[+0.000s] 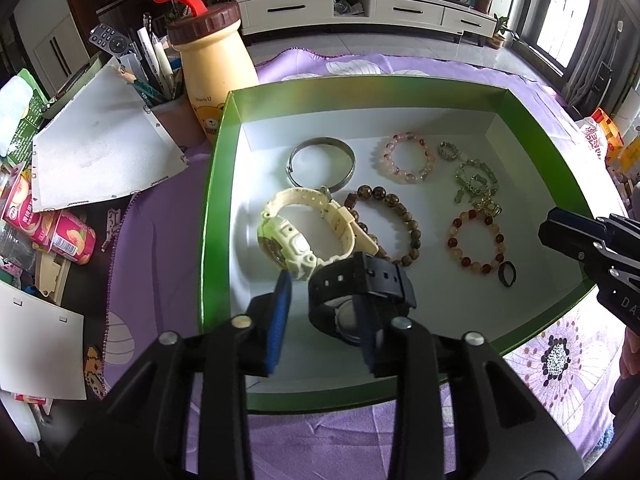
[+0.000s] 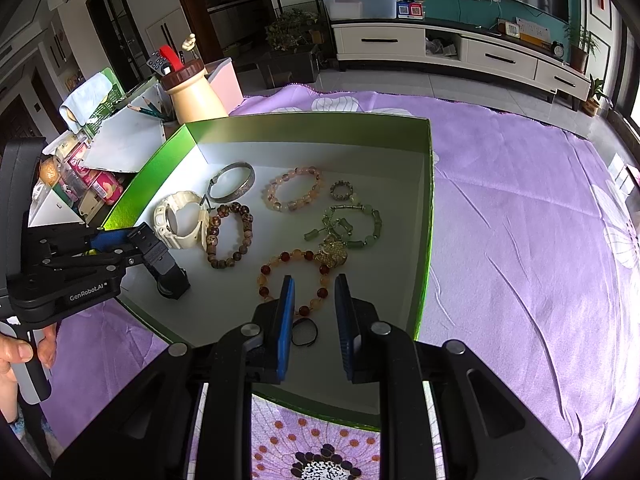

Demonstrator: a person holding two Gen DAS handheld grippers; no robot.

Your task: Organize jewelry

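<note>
Blue pads of the left gripper (image 1: 324, 312) are held apart around a black watch (image 1: 360, 292), not pressed on it. Two watches, five bracelets and two rings are counted in the green box (image 1: 216, 200). Right gripper (image 2: 314, 312) jaws are parted, nothing between.

Left gripper (image 1: 324, 308) fingers parted; right gripper (image 2: 316, 308) fingers narrowly apart.

The left gripper (image 1: 324, 320) is standing parted over the green box (image 1: 218, 200), its jaws flanking the black watch (image 1: 360, 292), a gap showing beside the left pad. Farther in, a cream watch (image 1: 296, 236) is leaning against a brown bead bracelet (image 1: 394, 204).
</note>
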